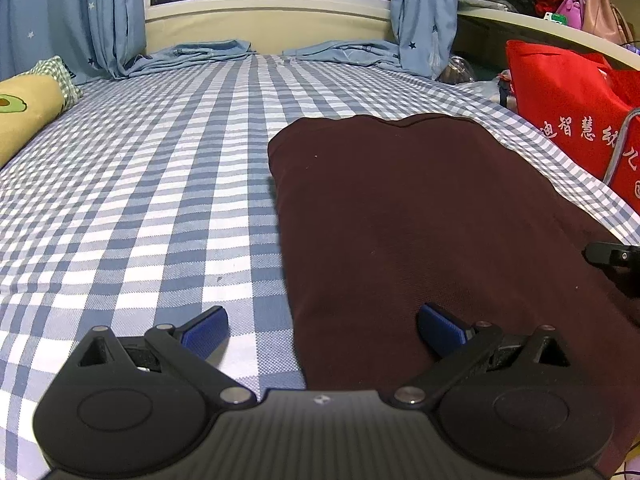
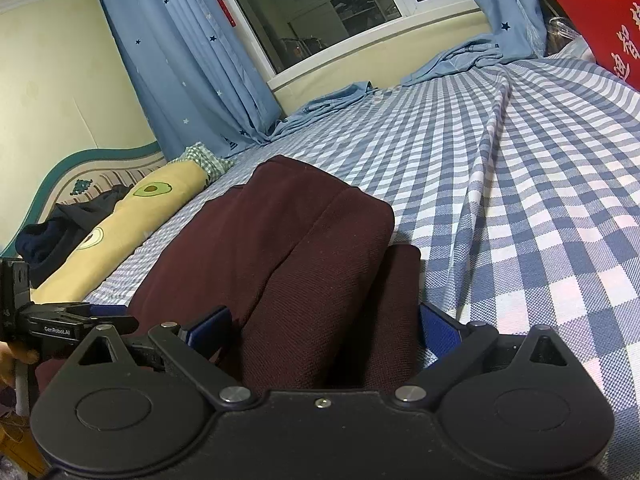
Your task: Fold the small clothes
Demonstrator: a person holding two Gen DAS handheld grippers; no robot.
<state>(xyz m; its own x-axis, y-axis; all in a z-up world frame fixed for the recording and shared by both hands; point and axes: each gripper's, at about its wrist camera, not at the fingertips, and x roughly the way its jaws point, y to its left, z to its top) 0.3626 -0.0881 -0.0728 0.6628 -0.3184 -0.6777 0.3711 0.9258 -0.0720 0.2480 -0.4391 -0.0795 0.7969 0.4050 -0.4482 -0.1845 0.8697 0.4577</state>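
Two tongs are gaping wide: the left gripper (image 1: 322,326) is straddling the near edge of the maroon garment (image 1: 420,216), the right gripper (image 2: 324,334) is bracketing its folds unclamped. It is lying partly folded on the checked bedsheet (image 1: 160,200); folding seemingly remains.

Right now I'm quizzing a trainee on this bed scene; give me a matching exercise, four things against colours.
Things:
1. garment
2. bag
3. curtains
4. pillow

Colours:
A. yellow with avocados
B. dark maroon
C. light blue with stars
D. red with white characters

Pairs: 1-B, 2-D, 3-C, 4-A
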